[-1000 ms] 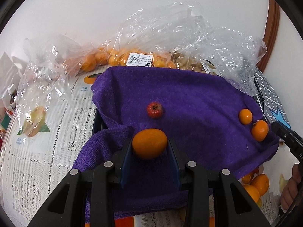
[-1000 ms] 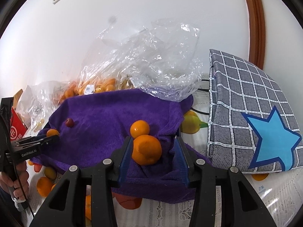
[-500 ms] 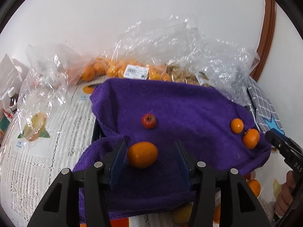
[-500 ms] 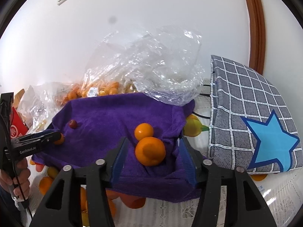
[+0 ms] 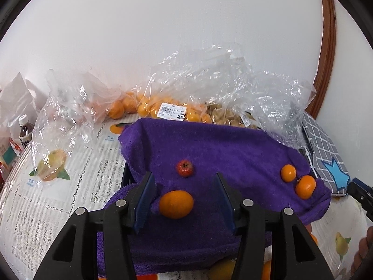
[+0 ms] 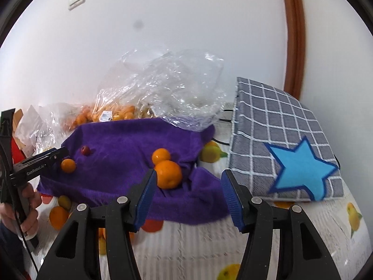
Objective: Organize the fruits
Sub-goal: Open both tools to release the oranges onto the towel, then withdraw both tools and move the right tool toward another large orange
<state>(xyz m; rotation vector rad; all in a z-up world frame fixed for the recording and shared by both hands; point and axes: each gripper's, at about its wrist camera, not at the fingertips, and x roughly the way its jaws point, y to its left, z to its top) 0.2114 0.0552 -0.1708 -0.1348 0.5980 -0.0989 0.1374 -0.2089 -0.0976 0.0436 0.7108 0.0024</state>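
A purple towel (image 5: 221, 147) covers a low box. On it lie an orange (image 5: 176, 204), a small red fruit (image 5: 184, 168), and two oranges (image 5: 288, 173) (image 5: 305, 186) at its right edge. My left gripper (image 5: 184, 186) is open, its jaws apart on either side of the near orange, not touching it. My right gripper (image 6: 187, 182) is open. A large orange (image 6: 168, 174) lies on the towel (image 6: 121, 144) just inside its left finger, with a smaller orange (image 6: 160, 155) behind. The left gripper also shows in the right wrist view (image 6: 44, 161).
Clear plastic bags with oranges (image 5: 149, 107) lie against the wall behind the towel. A grey checked box with a blue star (image 6: 286, 154) stands at the right. A bottle (image 5: 24, 128) and cartons sit far left. The white tablecloth (image 6: 209, 245) has printed fruit.
Both grippers opened and let go of their oranges, which now rest on the towel. Both grippers have drawn back and up a little.
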